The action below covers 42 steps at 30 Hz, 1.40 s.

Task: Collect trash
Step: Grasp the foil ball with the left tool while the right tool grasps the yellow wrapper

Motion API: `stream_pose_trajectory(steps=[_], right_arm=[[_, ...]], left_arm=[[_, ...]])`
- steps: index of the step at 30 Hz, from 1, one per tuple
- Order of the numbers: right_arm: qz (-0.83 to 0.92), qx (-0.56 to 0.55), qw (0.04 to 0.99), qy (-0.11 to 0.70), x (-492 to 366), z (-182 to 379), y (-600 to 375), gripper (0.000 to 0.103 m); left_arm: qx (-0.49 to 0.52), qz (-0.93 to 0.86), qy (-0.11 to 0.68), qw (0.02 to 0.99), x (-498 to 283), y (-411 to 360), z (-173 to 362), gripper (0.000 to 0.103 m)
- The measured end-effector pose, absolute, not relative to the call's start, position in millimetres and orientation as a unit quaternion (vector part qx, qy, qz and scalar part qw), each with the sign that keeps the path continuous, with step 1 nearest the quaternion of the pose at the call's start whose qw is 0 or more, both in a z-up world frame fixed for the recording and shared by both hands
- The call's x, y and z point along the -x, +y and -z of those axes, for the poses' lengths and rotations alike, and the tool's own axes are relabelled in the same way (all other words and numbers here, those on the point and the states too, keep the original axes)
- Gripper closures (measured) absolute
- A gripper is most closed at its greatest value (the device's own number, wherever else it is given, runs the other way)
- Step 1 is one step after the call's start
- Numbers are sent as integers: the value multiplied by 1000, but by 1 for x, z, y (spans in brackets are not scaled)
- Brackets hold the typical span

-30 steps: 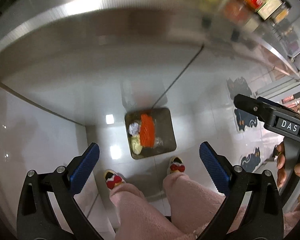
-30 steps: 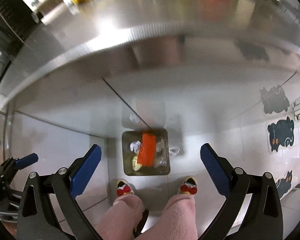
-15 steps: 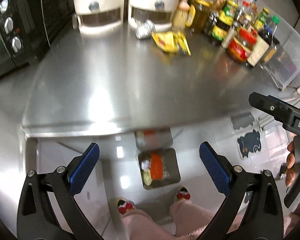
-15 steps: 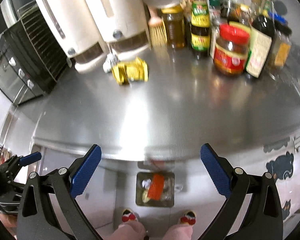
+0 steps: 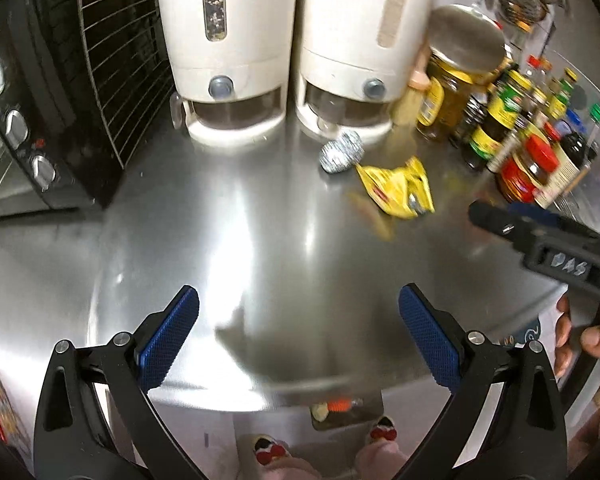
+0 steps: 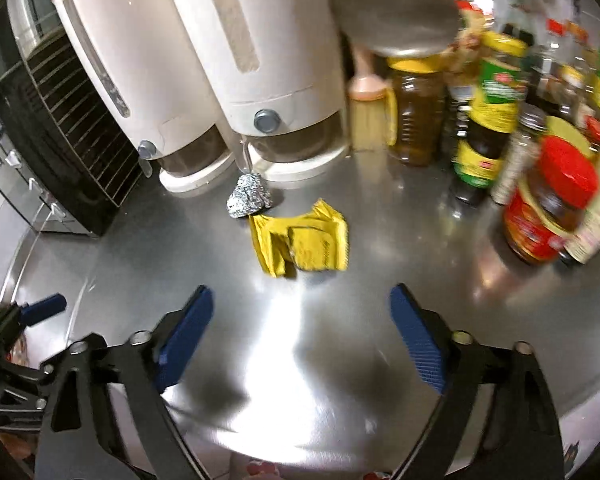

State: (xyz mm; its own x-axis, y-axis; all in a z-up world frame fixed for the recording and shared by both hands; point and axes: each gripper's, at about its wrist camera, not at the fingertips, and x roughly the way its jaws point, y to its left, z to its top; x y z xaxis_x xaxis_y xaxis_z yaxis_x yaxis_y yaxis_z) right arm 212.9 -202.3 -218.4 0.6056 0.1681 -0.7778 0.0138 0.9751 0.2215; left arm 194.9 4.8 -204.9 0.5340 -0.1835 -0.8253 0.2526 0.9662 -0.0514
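Both grippers, left gripper (image 5: 299,344) & right gripper (image 6: 302,338), are hanging wide open w/ nothing btwn the pads, over the steel counter (image 6: 148,264). Yellow wrapper (image 6: 302,242) & foil ball (image 6: 249,201) are lying touching, just in front of the white dispensers (image 6: 260,64); jars (image 6: 548,208) are standing at right.

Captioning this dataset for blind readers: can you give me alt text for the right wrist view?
The open right tool hovers over a steel counter, aimed at a crumpled yellow wrapper and a foil ball touching its far corner. Behind stand two white dispensers, with sauce jars at right.
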Motion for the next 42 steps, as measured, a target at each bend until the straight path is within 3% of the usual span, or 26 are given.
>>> stream_pose_trajectory(steps=[12,14,18,20,34,40,42], right_arm=[[-28,-70,874,481,-294,267,-184,25],[-26,-72,869,488,-301,275,-189,34],[-26,-76,872,484,-307,276,-200,38],[-21,-75,871,485,-308,276,-208,46],[-6,-86,862,499,-265,279,-266,66],[-9,-113,859,499,-255,281,-275,66],[-8,-111,859,500,-256,281,-273,66]], left_arm=[[-42,113,476,871,-272,-3,220,8],[-39,117,477,870,-282,-6,224,8],[-36,125,478,868,-299,-16,229,8],[-33,132,477,868,-308,-25,231,8],[-31,168,495,852,-368,-77,264,9],[-49,178,500,846,-381,-91,273,32],[-54,181,506,842,-383,-97,277,48]])
